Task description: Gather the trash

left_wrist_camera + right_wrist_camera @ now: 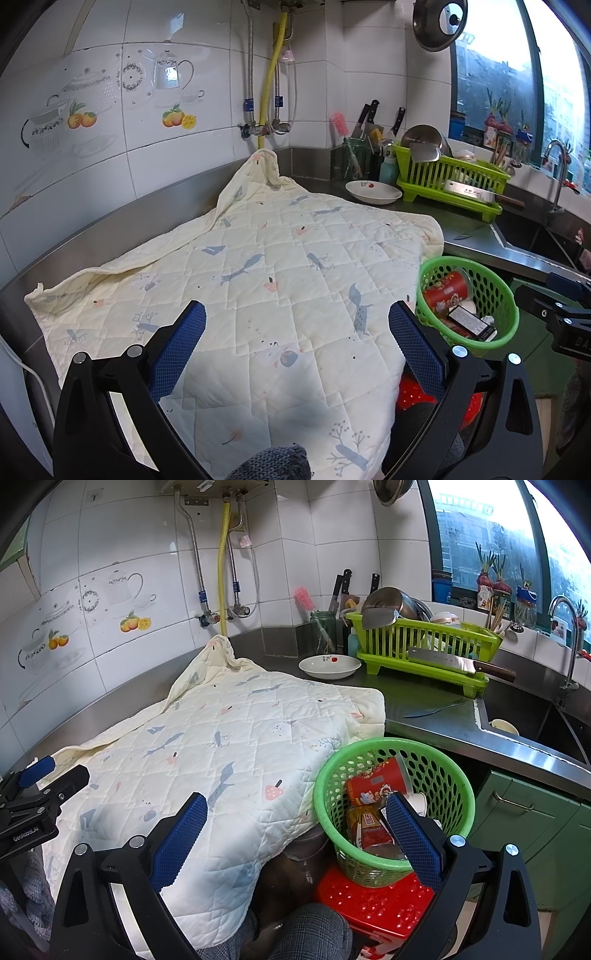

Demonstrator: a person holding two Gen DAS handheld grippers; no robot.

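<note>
A green mesh basket stands on a red plastic stool beside the counter. It holds a red paper cup, a red snack wrapper and other trash. It also shows in the left wrist view, with a dark box inside. My right gripper is open and empty, its right finger over the basket's near rim. My left gripper is open and empty above a quilted cream cloth that covers the counter. The cloth also shows in the right wrist view.
A white dish, a lime dish rack with a cleaver, a loose knife and a sink lie right of the cloth. Green cabinets stand below. The left gripper's body shows at left.
</note>
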